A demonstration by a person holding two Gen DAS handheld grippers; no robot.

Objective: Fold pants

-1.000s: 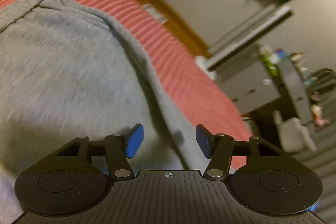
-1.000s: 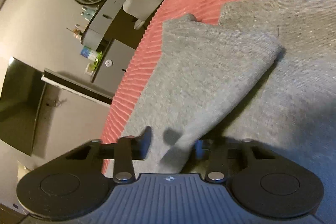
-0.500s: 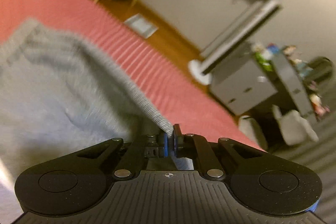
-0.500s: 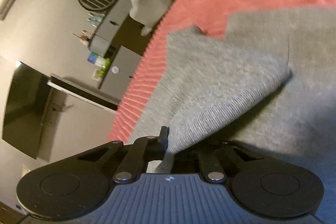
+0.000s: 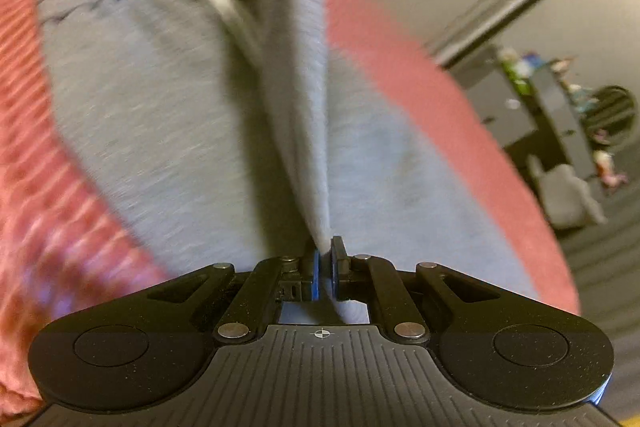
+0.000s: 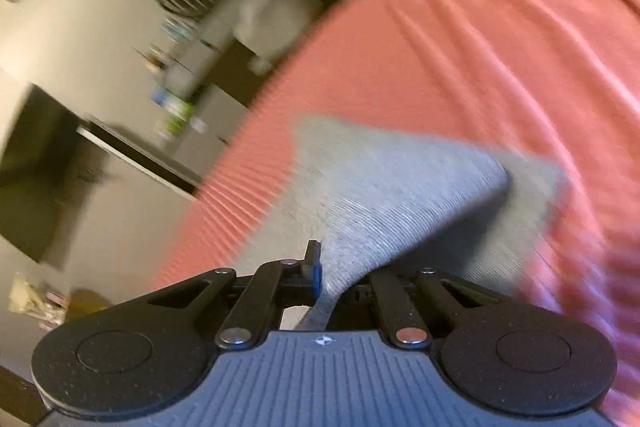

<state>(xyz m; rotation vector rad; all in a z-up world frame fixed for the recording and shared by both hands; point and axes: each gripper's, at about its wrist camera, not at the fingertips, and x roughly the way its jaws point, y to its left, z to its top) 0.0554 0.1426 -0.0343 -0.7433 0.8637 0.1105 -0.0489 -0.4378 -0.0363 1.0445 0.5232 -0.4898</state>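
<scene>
Blue-padded black left gripper (image 5: 325, 263) at the lower middle of its frame is pinched tight on a raised fold of the grey knit sweatpants (image 5: 160, 107), which runs as a ridge from the jaws to the top centre while the rest lies flat across the left and middle on the salmon-pink ribbed bedspread (image 5: 460, 115). Right gripper (image 6: 325, 277), also clamped closed, holds a ribbed grey edge of the pants (image 6: 392, 195) lifted off the bedspread (image 6: 460, 59), the cloth draping toward the middle right. Blurred grey cabinets (image 6: 208, 67) fill that frame's upper left.
</scene>
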